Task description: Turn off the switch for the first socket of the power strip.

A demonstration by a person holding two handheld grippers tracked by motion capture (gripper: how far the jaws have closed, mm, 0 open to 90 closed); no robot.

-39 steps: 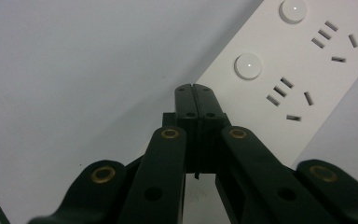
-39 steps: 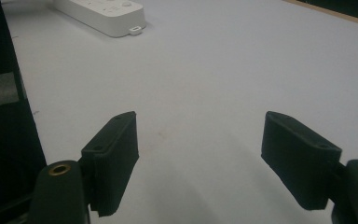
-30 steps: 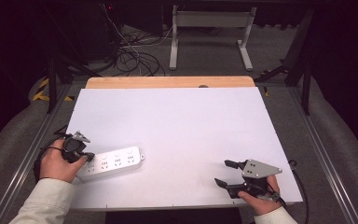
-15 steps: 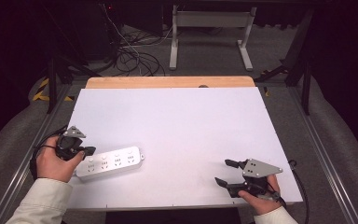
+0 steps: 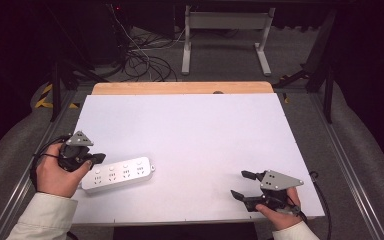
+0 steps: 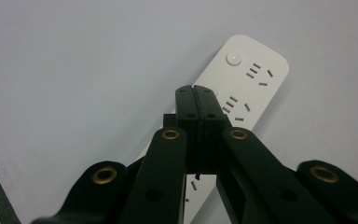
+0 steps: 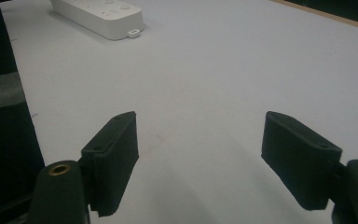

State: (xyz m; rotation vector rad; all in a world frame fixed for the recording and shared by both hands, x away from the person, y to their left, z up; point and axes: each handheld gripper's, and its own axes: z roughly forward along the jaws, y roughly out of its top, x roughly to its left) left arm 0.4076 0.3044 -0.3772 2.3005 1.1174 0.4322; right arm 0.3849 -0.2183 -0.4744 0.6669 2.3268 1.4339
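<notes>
A white power strip (image 5: 119, 174) with several sockets lies flat near the front left of the white table; it also shows as the white power strip (image 6: 242, 88) and the white power strip (image 7: 100, 13). My left gripper (image 5: 98, 159) hovers just above the strip's left end, jaws pressed together with nothing between them, as in the left gripper view (image 6: 196, 93). My right gripper (image 5: 241, 185) rests near the front right edge, jaws wide apart and empty (image 7: 200, 154), well to the right of the strip.
The white table top (image 5: 195, 130) has a wooden strip (image 5: 180, 88) along its far edge. Cables (image 5: 140, 65) and a metal stand (image 5: 225, 45) lie on the dark floor beyond. Metal rails run along both sides of the table.
My left gripper has risen a little off the power strip's left end, still shut. The strip and my right gripper have stayed where they were.
</notes>
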